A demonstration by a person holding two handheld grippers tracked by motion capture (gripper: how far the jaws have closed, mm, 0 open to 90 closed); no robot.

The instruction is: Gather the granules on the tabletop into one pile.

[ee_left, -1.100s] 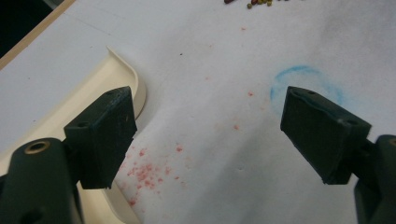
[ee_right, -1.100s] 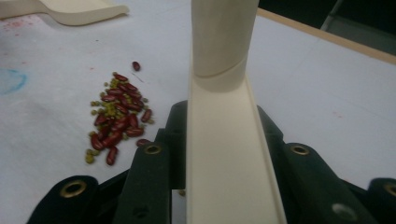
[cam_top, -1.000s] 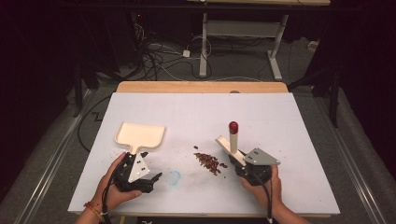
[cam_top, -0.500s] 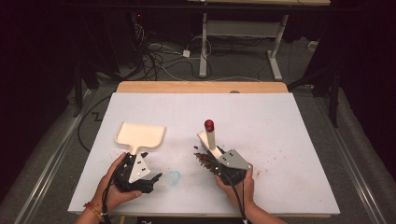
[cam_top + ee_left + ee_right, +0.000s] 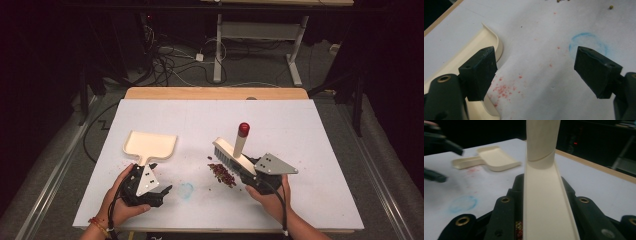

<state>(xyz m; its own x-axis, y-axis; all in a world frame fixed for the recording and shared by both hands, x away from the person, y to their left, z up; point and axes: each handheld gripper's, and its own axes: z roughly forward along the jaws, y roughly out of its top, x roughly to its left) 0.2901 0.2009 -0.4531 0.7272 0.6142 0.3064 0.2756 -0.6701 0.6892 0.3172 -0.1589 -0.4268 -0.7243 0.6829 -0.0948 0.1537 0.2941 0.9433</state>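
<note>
**Brush over the crumbs, dustpan waiting at the left**

At the left of the white table (image 5: 310, 150) lies a cream dustpan (image 5: 150, 146), its flat scoop pointing away from the person and its short handle pointing back toward the left hand (image 5: 117, 197). That hand holds the left gripper (image 5: 159, 176) just behind the handle. In the left gripper view its two black jaws stand wide apart with nothing between them; the left jaw sits just over the curved rim of the dustpan (image 5: 461, 62), though whether it touches cannot be told. Faint red specks (image 5: 504, 88) mark the table between the jaws, and a pale blue ring (image 5: 590, 42) is drawn on the surface near the right jaw.

That same blue ring (image 5: 186, 190) shows in the high view between the two hands. Just to its right lies a small heap of dark red crumbs (image 5: 222, 174).

Right of the heap, the right hand (image 5: 270, 197) holds the right gripper (image 5: 245, 172), whose jaws are clamped on the cream back of a hand brush (image 5: 231, 154). The brush's bristle end hangs just beyond the crumbs, and its handle rises steeply to a red tip (image 5: 243, 128). The right gripper view shows the cream brush (image 5: 546, 195) pinched between the jaws, with the dustpan (image 5: 496, 157) farther off on the table.
</note>
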